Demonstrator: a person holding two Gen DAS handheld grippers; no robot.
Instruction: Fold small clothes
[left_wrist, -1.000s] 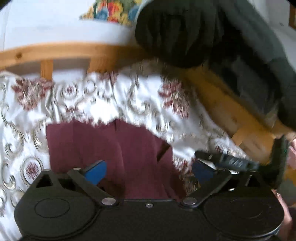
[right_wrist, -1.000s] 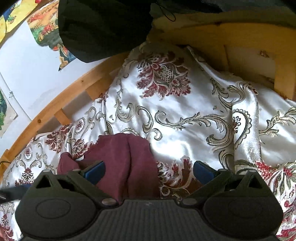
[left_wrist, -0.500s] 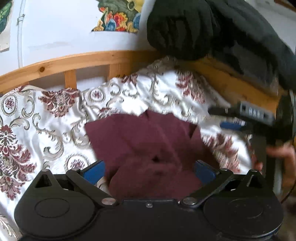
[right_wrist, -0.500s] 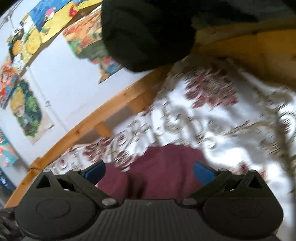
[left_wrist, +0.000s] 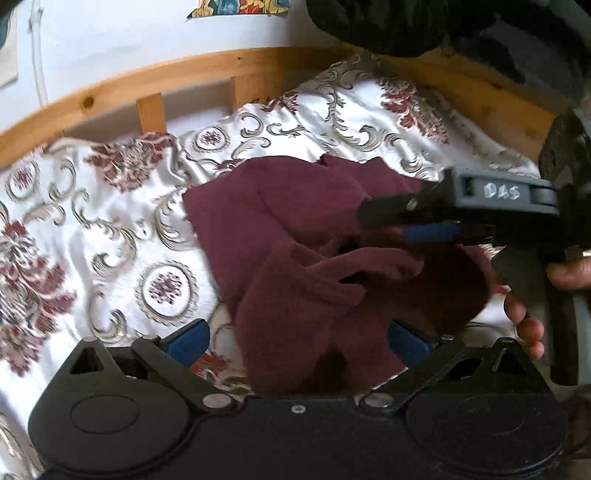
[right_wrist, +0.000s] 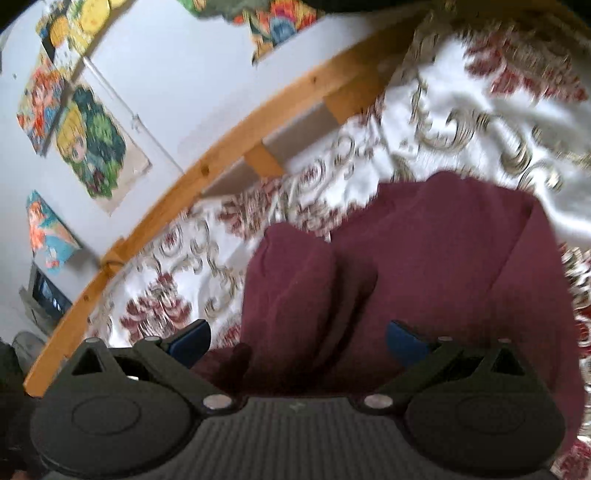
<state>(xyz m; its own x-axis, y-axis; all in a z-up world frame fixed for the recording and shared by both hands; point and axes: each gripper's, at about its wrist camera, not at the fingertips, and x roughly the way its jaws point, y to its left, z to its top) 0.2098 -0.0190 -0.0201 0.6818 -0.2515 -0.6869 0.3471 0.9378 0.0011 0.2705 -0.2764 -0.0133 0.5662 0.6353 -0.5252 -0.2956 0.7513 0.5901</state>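
A small maroon garment (left_wrist: 295, 236) lies rumpled on the floral satin bedspread (left_wrist: 110, 206). It also fills the lower middle of the right wrist view (right_wrist: 424, 277). My left gripper (left_wrist: 297, 341) is open, its blue pads either side of the garment's near folds. My right gripper (right_wrist: 297, 338) is open above the cloth. In the left wrist view it (left_wrist: 424, 218) comes in from the right, over the garment's right side, held by a hand (left_wrist: 524, 317).
A wooden bed rail (left_wrist: 166, 81) runs along the far edge of the bedspread, with a white wall and posters (right_wrist: 92, 147) behind. A dark bundle of clothing (left_wrist: 406, 22) hangs at the top right corner of the bed.
Both grippers have stayed open. The left view has shifted so the garment sits closer and more bunched. The right gripper has swung in over the garment and tilted toward the wall.
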